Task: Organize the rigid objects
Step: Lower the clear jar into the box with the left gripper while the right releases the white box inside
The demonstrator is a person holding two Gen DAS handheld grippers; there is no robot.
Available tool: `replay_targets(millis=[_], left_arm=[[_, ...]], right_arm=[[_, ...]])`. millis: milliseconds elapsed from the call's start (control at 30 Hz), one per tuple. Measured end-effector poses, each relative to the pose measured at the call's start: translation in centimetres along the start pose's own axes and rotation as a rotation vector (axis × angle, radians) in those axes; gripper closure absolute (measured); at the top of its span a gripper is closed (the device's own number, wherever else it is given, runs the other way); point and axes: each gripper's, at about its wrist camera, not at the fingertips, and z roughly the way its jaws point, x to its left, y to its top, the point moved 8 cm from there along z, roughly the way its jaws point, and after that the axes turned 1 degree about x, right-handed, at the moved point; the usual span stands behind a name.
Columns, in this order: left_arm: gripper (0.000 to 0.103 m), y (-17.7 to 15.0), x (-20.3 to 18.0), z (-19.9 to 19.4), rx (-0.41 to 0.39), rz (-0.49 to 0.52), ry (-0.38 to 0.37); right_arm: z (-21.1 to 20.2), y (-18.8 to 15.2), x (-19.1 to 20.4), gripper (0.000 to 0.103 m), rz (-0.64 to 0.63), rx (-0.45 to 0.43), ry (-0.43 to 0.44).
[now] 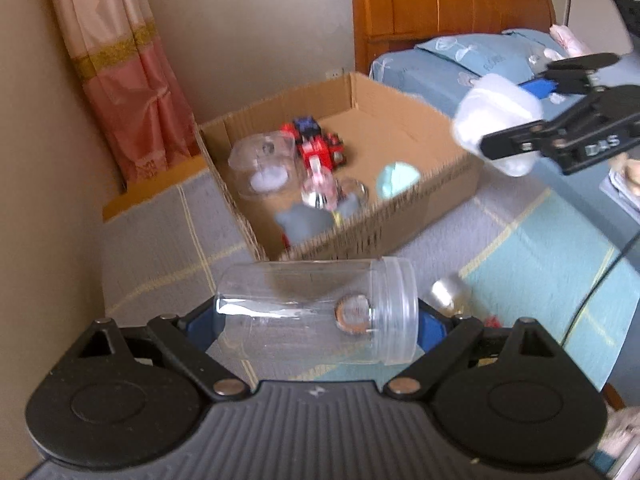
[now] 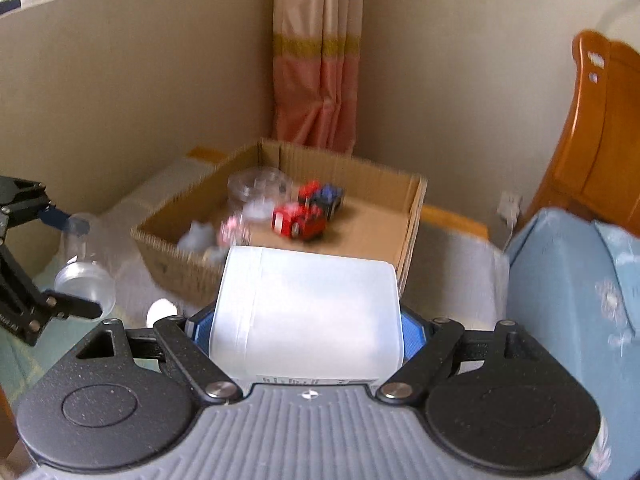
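Note:
My left gripper (image 1: 318, 316) is shut on a clear plastic jar (image 1: 316, 312) held sideways above the bed, in front of the cardboard box (image 1: 400, 220). My right gripper (image 2: 306, 320) is shut on a white plastic container (image 2: 306, 316), also short of the box (image 2: 160, 256). The right gripper and white container show in the left wrist view (image 1: 496, 124), above the box's right corner. The left gripper with the clear jar shows in the right wrist view (image 2: 86, 276) at the left. The box holds red and blue toy trucks (image 1: 320, 144), another clear jar (image 1: 264, 164) and small items.
The box sits on a checked bedspread (image 1: 520, 248) near a wall corner with a pink curtain (image 1: 128, 80). A blue pillow (image 2: 580, 320) and wooden headboard (image 1: 440, 4) lie to the right. A small shiny object (image 1: 444, 292) lies on the bedspread.

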Motion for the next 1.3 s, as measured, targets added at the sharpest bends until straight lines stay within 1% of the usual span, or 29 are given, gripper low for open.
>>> replay_targets(millis=[167,367,567,700,767,833,867,967,1100,1200,1233,1300], left_arm=[[0.01,3.5,0.6,-0.3,-0.028,0.018,0.022],[0.01,7.0,1.4,0.8,-0.035,0.014,0.038],[0.01,8.7,1.0,2.3,-0.024,0.02,0.033],[0.01,9.5,0.1,3.4,-0.015,0.028,0.016],[0.01,9.8,-0.3,3.9,-0.012,0.029,0.012],[0.01,10.3,-0.7,4.7,-0.001,0.025,0.003],[0.01,10.3,-0.9,4.9,0.001,0.023,-0.003],[0.01,11.0,-1.6,6.0,0.011,0.021,-0.016],[0.01,12.0,-2.8,7.3,0.016,0.004,-0.034],[0.009,13.1,-3.6,8.1,0.001,-0.045,-0.054],[0.008,13.4,-3.8,8.4,0.0,-0.067,-0.059],[0.007,13.7,-4.2,8.9,0.013,-0.09,-0.068]], right_arm=[[2.8,3.4,-1.3,0.016,-0.004,-0.008,0.011],[6.9,6.2,-2.7,0.016,-0.008,0.018,0.019],[10.3,8.0,-3.7,0.016,-0.02,0.048,0.003],[12.7,9.0,-4.8,0.016,0.01,0.064,-0.011],[13.7,9.5,-5.5,0.014,0.02,0.062,-0.039],[13.9,9.7,-6.0,0.005,0.026,0.061,-0.061],[13.7,9.7,-6.3,0.004,0.035,0.058,-0.056],[12.6,9.5,-6.8,0.002,0.04,0.042,-0.037],[11.1,9.0,-8.3,0.0,0.056,0.028,-0.053],[10.1,8.8,-9.4,0.0,0.069,0.019,-0.073],[9.5,8.7,-9.8,0.0,0.071,0.015,-0.083],[8.6,8.6,-10.6,0.0,0.085,0.002,-0.098]])
